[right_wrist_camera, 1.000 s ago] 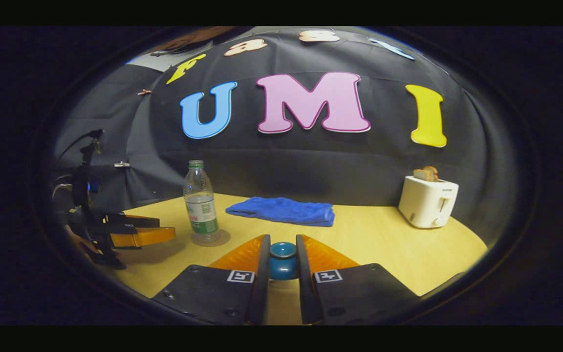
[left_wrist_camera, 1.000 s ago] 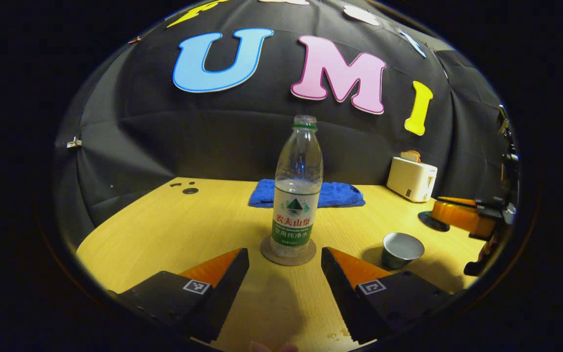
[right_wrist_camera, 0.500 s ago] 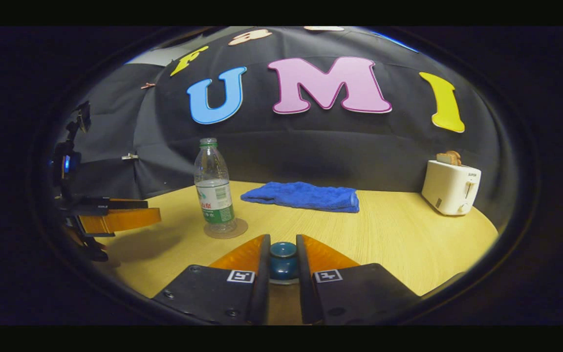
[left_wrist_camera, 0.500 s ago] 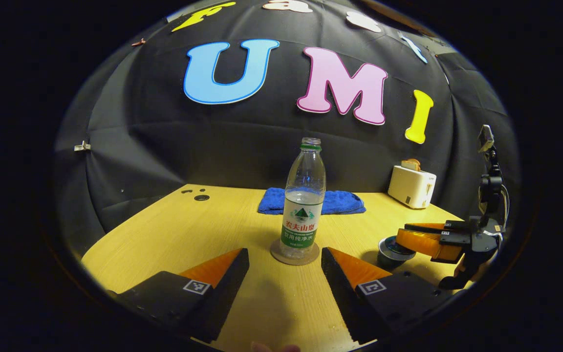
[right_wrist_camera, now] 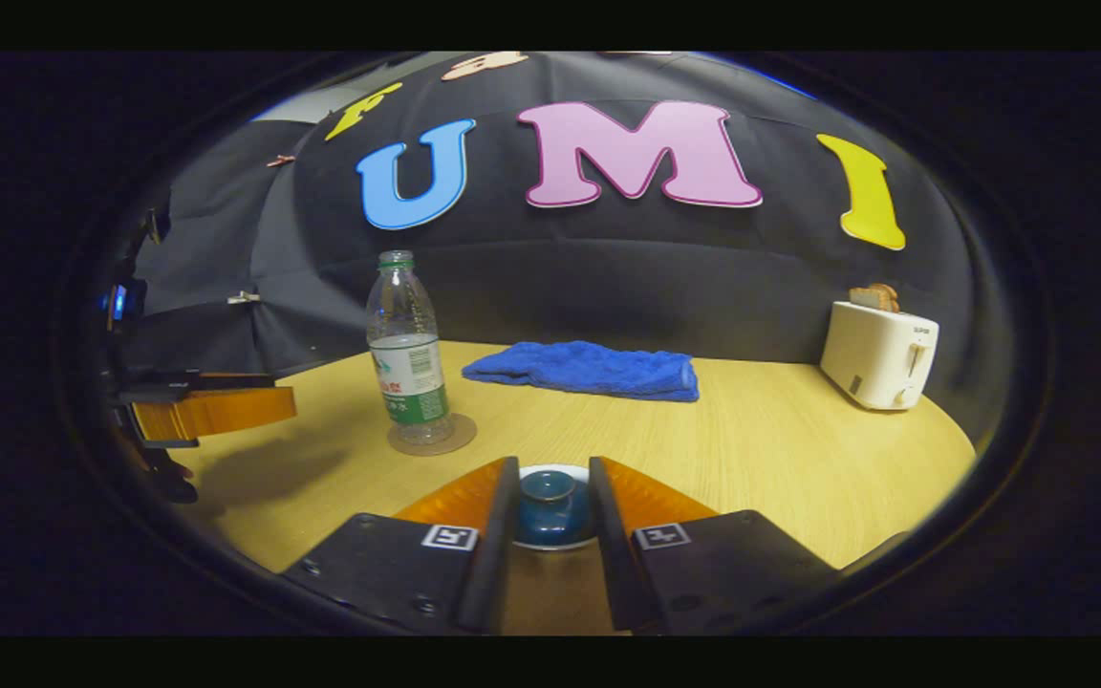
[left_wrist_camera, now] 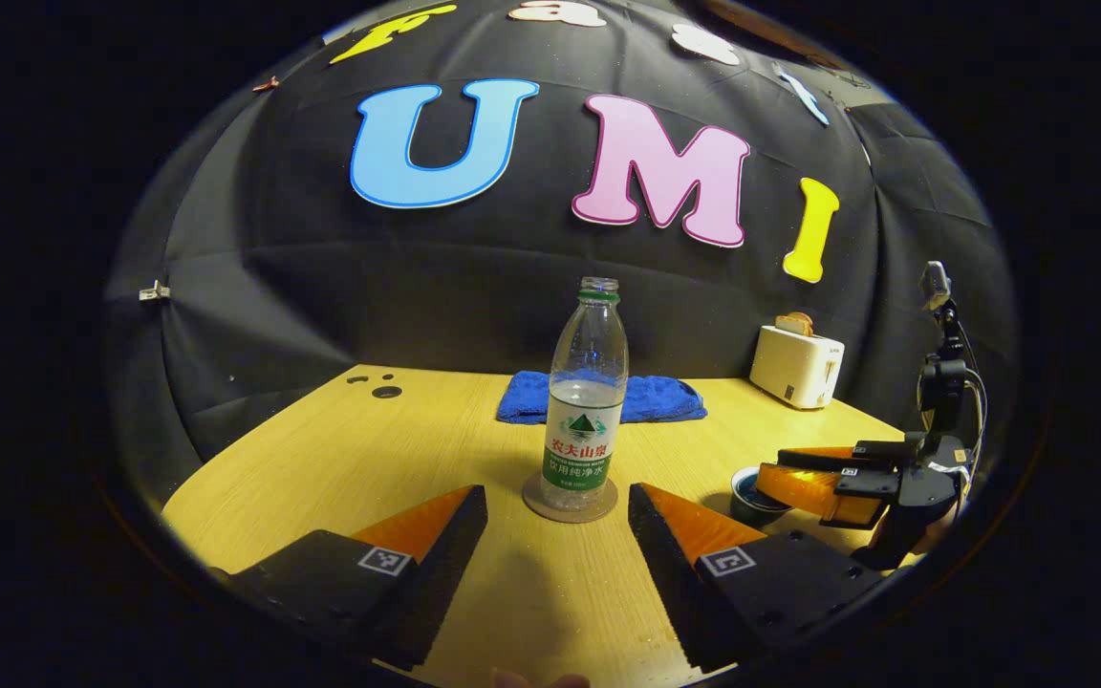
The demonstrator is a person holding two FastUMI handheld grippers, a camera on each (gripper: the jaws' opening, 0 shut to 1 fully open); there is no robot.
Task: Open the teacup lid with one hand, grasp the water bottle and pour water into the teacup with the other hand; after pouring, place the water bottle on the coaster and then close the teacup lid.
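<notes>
A clear water bottle [left_wrist_camera: 589, 401], partly filled and uncapped, stands upright on a round coaster [left_wrist_camera: 536, 505] in the left gripper view. My left gripper [left_wrist_camera: 558, 492] is open just short of it, holding nothing. In the right gripper view the bottle [right_wrist_camera: 407, 354] and coaster [right_wrist_camera: 460, 438] are at the left, with the left gripper [right_wrist_camera: 226, 411] beside them. The blue teacup lid [right_wrist_camera: 550, 502] rests on the teacup, a pale rim showing around it. My right gripper [right_wrist_camera: 553, 468] stands narrowly open around the lid's knob. The teacup [left_wrist_camera: 746, 487] sits under that gripper [left_wrist_camera: 799, 478].
A folded blue towel [right_wrist_camera: 589, 371] lies at the back of the wooden table [right_wrist_camera: 780, 459]. A white toaster [right_wrist_camera: 880, 355] with toast stands at the back right. The black cloth wall closes the far side. Small holes [left_wrist_camera: 383, 390] mark the table's far left.
The right gripper came down with the lid onto the teacup, and its fingers have parted a little. The left gripper drew back slightly from the bottle, still open.
</notes>
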